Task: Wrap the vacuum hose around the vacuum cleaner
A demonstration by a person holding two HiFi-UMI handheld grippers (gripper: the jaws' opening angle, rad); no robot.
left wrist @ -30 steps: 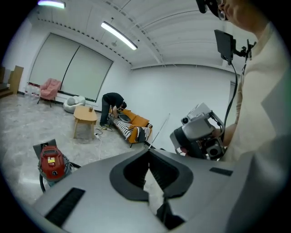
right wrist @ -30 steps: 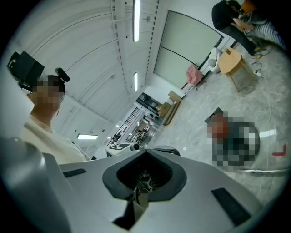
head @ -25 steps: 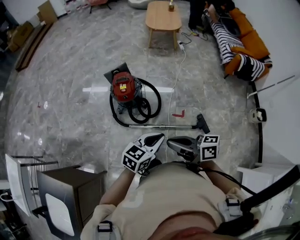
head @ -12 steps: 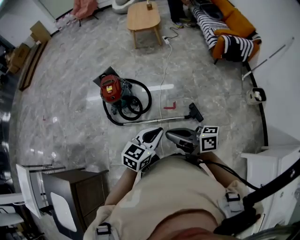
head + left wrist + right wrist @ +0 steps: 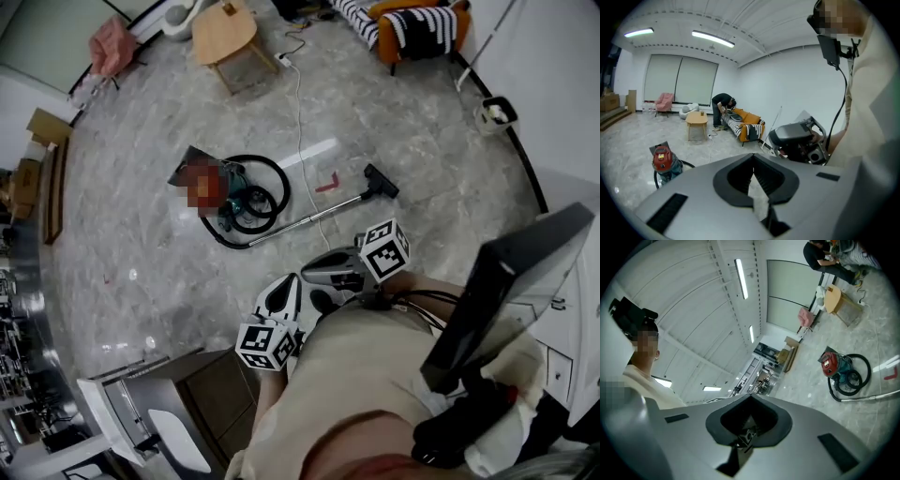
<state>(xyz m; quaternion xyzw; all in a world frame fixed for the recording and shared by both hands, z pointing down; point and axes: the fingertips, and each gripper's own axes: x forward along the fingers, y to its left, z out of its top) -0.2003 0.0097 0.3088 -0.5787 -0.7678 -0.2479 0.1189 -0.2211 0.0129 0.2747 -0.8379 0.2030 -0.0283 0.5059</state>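
The red vacuum cleaner [image 5: 228, 195] stands on the marble floor, its top partly hidden by a mosaic patch. Its black hose [image 5: 261, 184] lies in loose loops beside it. A metal wand [image 5: 309, 217] runs from the hose to the black floor nozzle [image 5: 380, 180]. The canister also shows in the left gripper view [image 5: 662, 159] and in the right gripper view [image 5: 830, 363]. Both grippers hover close to the person's torso, well short of the vacuum. My left gripper [image 5: 286, 292] is shut and holds nothing. My right gripper [image 5: 319, 270] is likewise shut and holds nothing.
A white power cord [image 5: 300, 103] trails from the wooden coffee table [image 5: 225, 33] toward the wand. A red mark [image 5: 328, 183] lies on the floor. The sofa with a striped blanket [image 5: 417, 23] stands at the back, a dark cabinet [image 5: 187, 394] at the near left, and a white bin [image 5: 494, 112] by the right wall.
The head view has swung, so the vacuum and wand now lie further up and left in the picture. Both grippers stay shut near the torso; the right one sits a little higher.
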